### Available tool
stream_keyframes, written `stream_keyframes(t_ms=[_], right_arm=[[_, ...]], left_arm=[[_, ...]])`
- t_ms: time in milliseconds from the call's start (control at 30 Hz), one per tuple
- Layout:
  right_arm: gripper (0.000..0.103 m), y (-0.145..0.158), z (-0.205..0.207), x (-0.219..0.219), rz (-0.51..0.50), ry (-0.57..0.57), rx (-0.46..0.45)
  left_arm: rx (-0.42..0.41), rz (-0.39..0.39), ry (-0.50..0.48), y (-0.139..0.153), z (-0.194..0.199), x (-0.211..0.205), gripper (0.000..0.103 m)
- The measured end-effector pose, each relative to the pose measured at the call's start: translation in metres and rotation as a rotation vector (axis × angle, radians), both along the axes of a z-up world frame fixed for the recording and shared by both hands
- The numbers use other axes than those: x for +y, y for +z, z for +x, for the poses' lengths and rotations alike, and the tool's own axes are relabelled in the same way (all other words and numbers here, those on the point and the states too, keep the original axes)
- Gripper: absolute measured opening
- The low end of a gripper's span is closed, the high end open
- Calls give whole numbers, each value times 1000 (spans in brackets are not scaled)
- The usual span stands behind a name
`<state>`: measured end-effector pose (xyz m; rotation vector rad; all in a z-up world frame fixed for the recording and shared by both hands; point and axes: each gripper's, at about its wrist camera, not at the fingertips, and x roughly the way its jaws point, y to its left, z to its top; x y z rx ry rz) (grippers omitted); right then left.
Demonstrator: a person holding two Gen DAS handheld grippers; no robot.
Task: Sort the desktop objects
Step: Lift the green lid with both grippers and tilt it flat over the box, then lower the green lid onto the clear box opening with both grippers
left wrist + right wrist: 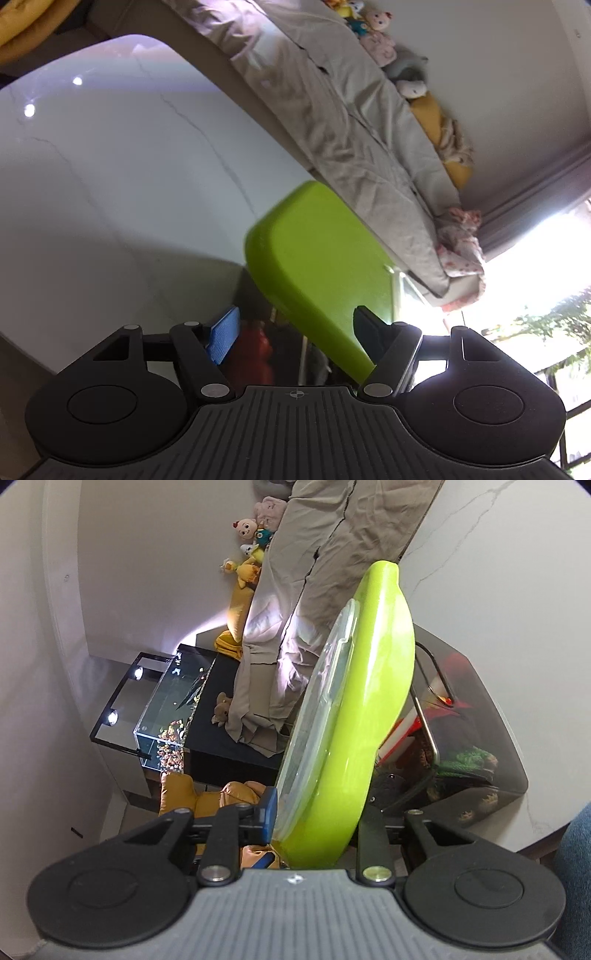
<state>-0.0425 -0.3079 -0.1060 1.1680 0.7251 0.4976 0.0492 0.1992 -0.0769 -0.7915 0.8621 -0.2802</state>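
Grippers are sharing a green box (354, 716): right gripper (317, 823) clamping it, left gripper (295, 332) gaping, above the marble table's (110, 177) edge.

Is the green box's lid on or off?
On: the clear lid sits flush against the green box, held edgewise in the right gripper.

I'm seeing a lime-green container (354, 716) with a clear, faintly green-tinted lid (317, 705) showing along one side. The counter (110, 177) is showing glossy white with thin grey veins. My left claw (295, 332) is showing black fingers with a blue pad (223, 338); my right claw (317, 823) is showing the same black and blue. I'm seeing a smoky grey translucent box (491, 738) at the counter's edge, with red and dark green showing inside. The bedding (351, 122) is showing beige-grey.
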Motion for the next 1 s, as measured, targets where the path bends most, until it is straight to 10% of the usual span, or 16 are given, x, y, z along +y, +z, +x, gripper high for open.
stream_keyframes(t_ms=[400, 633, 1000], right_arm=[[30, -27, -40, 27, 52, 17, 36], [72, -63, -57, 0, 233, -46, 192], [75, -7, -62, -40, -191, -166, 136]], left_arm=[[45, -10, -10, -17, 76, -13, 91], [42, 123, -53, -13, 78, -40, 91], [17, 299, -62, 10, 75, -63, 93]])
